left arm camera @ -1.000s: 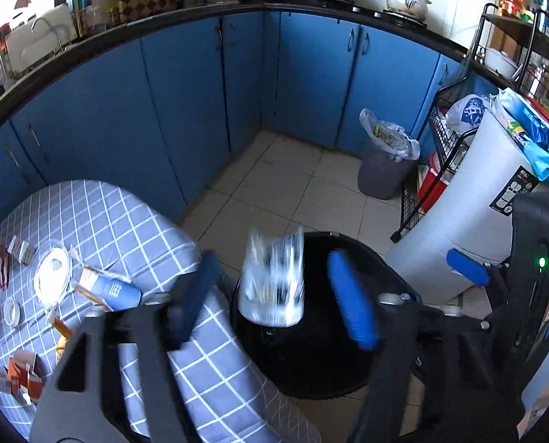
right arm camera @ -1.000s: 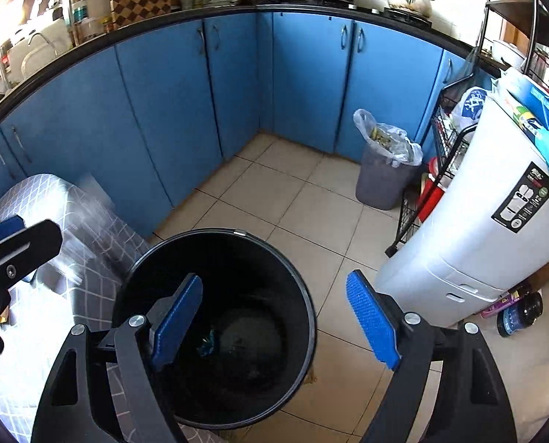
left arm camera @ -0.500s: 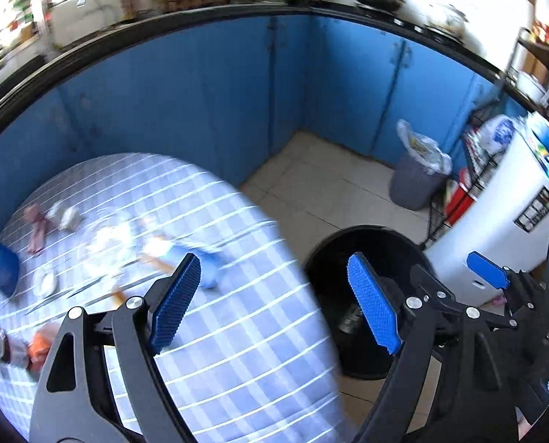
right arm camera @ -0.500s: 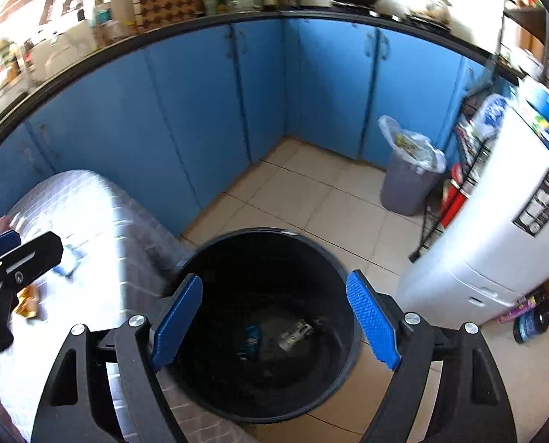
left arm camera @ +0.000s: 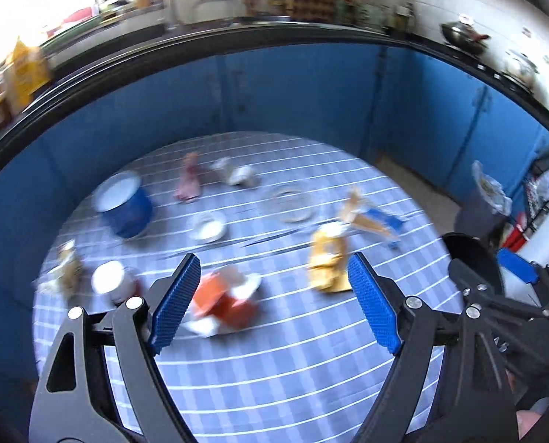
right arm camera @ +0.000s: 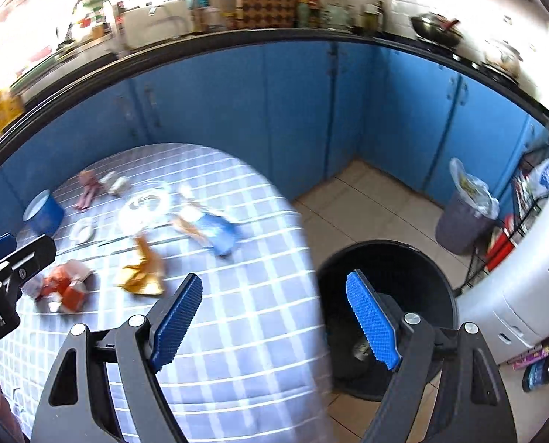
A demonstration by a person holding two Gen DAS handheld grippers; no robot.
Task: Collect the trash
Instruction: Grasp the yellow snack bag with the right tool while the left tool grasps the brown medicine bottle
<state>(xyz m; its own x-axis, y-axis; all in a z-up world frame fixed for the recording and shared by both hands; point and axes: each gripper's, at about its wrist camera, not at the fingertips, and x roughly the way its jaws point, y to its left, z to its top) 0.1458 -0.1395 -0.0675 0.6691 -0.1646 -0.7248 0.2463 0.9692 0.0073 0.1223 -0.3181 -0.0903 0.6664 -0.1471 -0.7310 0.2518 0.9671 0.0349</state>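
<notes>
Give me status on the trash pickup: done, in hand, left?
Done: the black bin on the floor already holds some items. In hand: nothing; left tool and right tool are both open and empty. Left: the orange carton, yellow wrapper, blue pack and other blurred bits still lie on the checked table.

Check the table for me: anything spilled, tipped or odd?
No spill shows. Wrappers lie scattered on the checked tablecloth: an orange-white carton crumpled, a yellow wrapper beside it. Blur hides detail. Both tools, left and right, are open and empty.
</notes>
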